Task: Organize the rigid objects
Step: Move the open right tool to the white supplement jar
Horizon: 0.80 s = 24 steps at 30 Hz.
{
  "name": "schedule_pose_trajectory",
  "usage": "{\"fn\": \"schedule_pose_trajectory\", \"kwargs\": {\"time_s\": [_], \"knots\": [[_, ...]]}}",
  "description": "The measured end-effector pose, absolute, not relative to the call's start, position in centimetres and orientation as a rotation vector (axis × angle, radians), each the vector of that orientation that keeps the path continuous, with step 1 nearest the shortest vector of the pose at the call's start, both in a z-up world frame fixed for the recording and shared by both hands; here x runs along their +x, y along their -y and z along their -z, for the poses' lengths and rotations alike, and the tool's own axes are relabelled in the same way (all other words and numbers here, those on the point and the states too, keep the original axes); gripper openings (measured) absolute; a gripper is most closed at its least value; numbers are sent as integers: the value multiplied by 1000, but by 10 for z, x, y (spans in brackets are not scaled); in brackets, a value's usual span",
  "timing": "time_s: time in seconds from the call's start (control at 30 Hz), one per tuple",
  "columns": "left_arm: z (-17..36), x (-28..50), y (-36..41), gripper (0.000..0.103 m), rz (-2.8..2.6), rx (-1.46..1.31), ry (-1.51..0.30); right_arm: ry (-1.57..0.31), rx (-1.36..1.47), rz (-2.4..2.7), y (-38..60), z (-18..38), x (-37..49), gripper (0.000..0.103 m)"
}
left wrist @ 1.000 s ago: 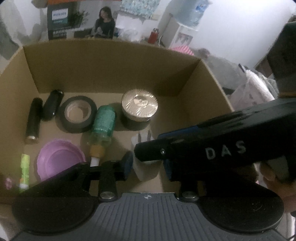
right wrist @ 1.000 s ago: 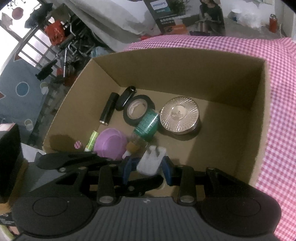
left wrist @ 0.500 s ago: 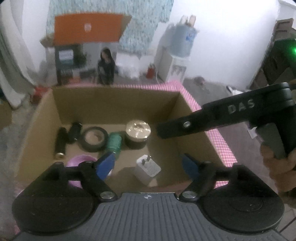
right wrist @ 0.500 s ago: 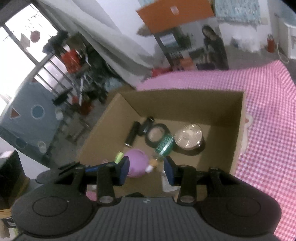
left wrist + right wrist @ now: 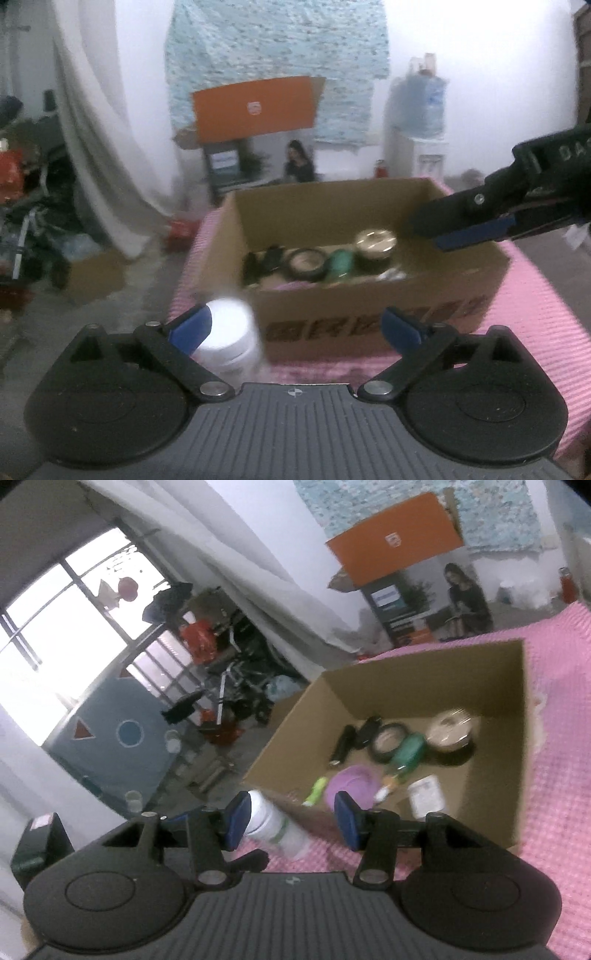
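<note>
The cardboard box (image 5: pixel 491 686) sits on the pink checked cloth (image 5: pixel 561 775) that covers the tabletop, and inside it lie the white charger (image 5: pixel 426 797), a purple dish (image 5: pixel 351 784), a green bottle (image 5: pixel 408 751), a roll of black tape (image 5: pixel 388 740), a gold-lidded tin (image 5: pixel 450 729), two dark tubes (image 5: pixel 354 736) and a small yellow-green stick (image 5: pixel 316 790). Outside the box, just beside its near left corner, stands a white jar (image 5: pixel 231 336) on the cloth. My left gripper (image 5: pixel 295 326) hangs in front of the box, its jaws spread wide and holding nothing, the white jar close to the left blue pad. My right gripper (image 5: pixel 291 814) also has its jaws spread and empty; from the left wrist view it shows up (image 5: pixel 469 225) above the right side of the box. Behind stand an orange-topped carton (image 5: pixel 255 107) and a water dispenser (image 5: pixel 417 147).
</note>
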<state>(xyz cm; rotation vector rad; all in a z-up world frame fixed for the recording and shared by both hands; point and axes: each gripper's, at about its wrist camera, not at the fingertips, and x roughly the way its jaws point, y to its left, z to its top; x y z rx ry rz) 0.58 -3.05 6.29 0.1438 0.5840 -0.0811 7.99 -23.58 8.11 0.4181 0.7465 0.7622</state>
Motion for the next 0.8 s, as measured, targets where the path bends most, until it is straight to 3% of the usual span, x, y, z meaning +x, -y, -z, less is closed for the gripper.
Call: {"fn": "schedule_pose_trajectory", "kwargs": {"time_s": [0.47, 0.8], "knots": [[-27, 35, -24, 97, -36, 35, -641, -859, 449, -802, 146, -39, 101, 53], [-12, 48, -37, 76, 5, -29, -708, -928, 519, -756, 121, -13, 121, 50]]}}
